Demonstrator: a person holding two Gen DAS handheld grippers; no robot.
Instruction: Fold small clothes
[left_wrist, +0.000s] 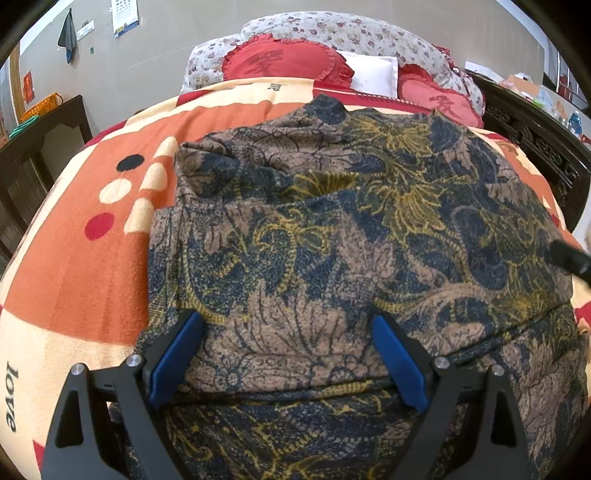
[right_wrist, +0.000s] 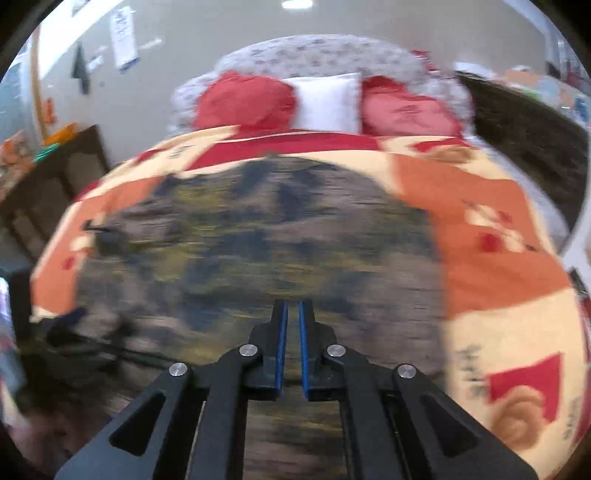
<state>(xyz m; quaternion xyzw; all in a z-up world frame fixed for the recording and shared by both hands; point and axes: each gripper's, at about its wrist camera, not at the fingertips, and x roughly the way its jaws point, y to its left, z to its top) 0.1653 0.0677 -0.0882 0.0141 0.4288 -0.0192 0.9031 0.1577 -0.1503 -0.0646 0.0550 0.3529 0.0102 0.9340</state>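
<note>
A brown, navy and mustard floral garment lies spread on the bed's orange, cream and red blanket. My left gripper stands open just above its near part, blue pads wide apart, with a fold of the cloth bulging between them and no pad pressing on it. In the right wrist view the same garment is motion-blurred. My right gripper hangs over its near edge with the blue pads almost together, and I see nothing pinched in the slit. A black tip shows at the left view's right edge.
Red heart-shaped cushions, a white pillow and a floral quilt are piled at the bed's head. Dark wooden bed frames run along the left and right. Bare blanket lies to the garment's right.
</note>
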